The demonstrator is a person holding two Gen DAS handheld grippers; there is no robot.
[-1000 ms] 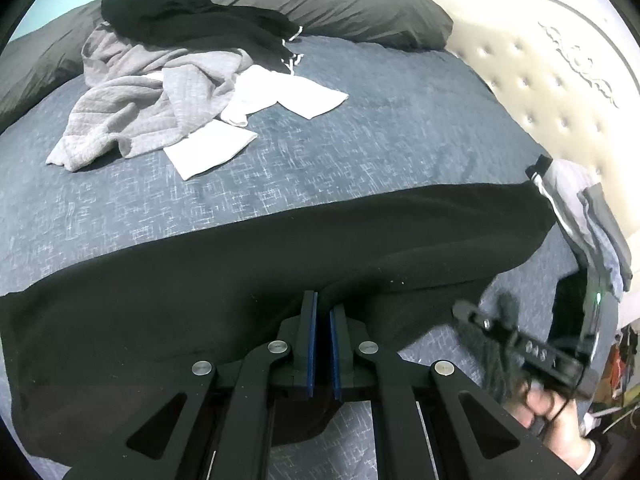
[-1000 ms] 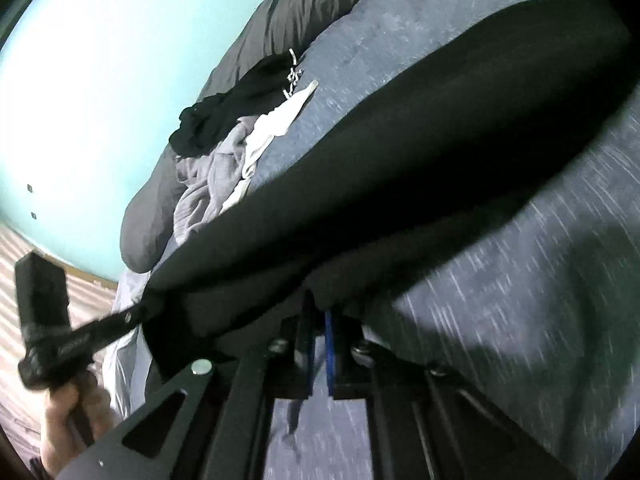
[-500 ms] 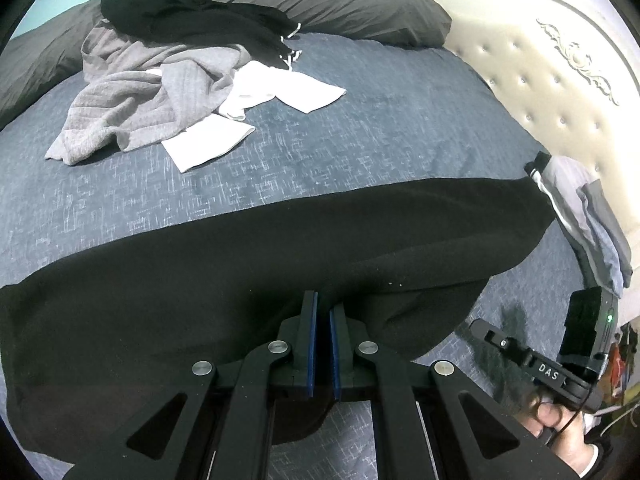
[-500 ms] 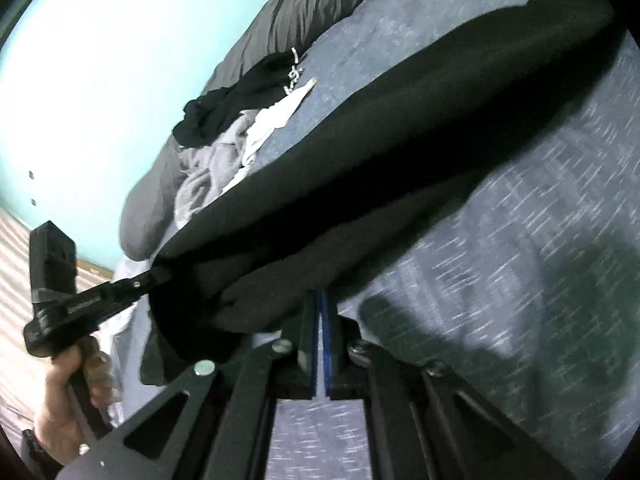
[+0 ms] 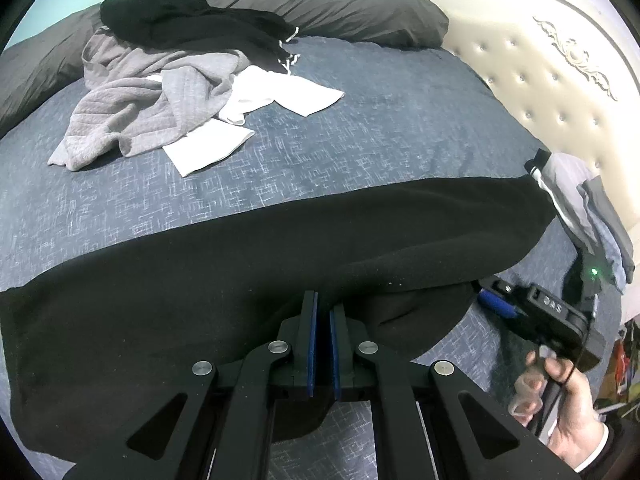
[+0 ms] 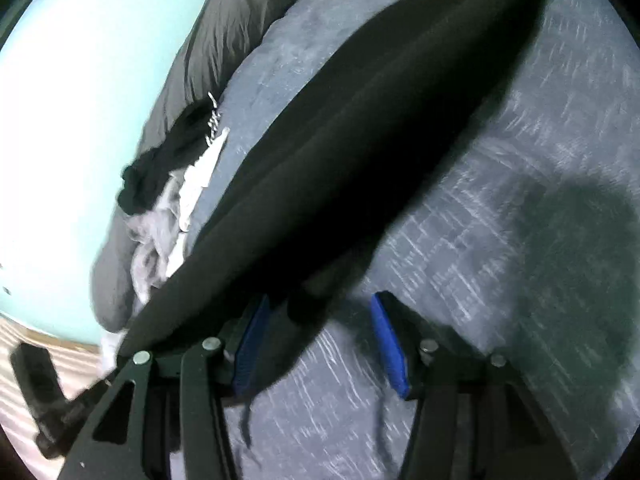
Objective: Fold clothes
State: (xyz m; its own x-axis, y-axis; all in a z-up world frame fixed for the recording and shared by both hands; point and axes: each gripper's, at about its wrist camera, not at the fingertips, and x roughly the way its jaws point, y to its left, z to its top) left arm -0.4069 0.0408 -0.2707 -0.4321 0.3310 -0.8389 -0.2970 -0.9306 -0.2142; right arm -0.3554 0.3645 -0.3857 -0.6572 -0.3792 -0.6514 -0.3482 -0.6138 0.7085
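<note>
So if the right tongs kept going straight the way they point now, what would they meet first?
Probably the black garment, whose near edge lies between the open right tongs; depth is unclear in the blur.

I read only "DAS", in white letters, on the black right gripper [image 5: 496,300] body beside my view.

A: The left wrist camera sits behind the left claw [image 5: 323,312], angled down, close over the black garment [image 5: 240,280], facing the pillows [image 5: 320,4] and headboard [image 5: 540,80].

B: The right wrist view rolls sideways, low beside the bed [image 6: 500,200]. Both share garment and clothes pile [image 5: 168,92].
</note>
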